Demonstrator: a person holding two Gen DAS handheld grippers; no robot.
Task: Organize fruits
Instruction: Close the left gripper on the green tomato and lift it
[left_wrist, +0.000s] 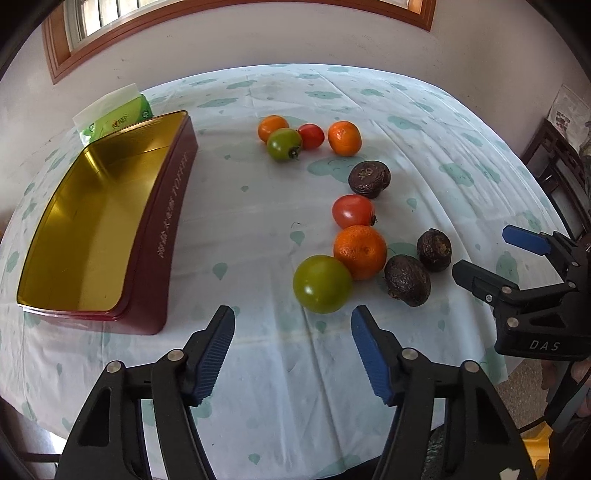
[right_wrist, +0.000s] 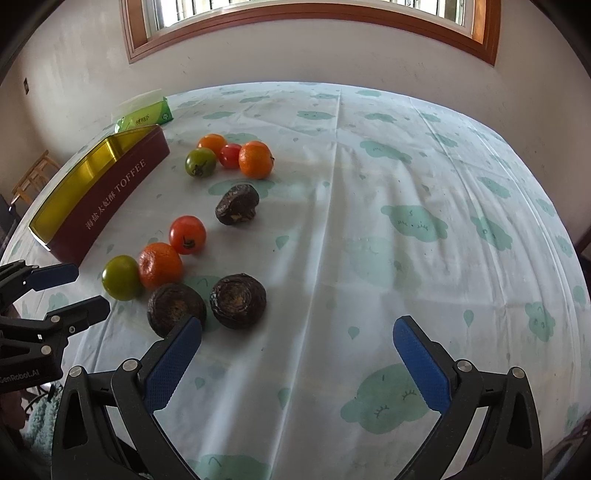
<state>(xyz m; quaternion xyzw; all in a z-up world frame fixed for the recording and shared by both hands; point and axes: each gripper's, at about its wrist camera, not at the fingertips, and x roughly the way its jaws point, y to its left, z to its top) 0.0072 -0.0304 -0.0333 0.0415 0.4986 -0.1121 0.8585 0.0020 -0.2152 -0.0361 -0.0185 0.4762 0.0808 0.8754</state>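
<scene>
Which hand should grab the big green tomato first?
Probably the left. The left gripper is open and empty, with the green tomato just ahead of its fingertips and the tin on its side. The right gripper, open too, sits nearer the dark fruits.

Home dining room, clothed table (right_wrist: 369, 221), wood-framed window (right_wrist: 295, 22), tissue pack (right_wrist: 147, 112), wooden chair (right_wrist: 31, 177)

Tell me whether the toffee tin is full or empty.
Empty. The toffee tin has no lid and shows only its bare gold inside; all the fruit lies outside on the tablecloth.
</scene>
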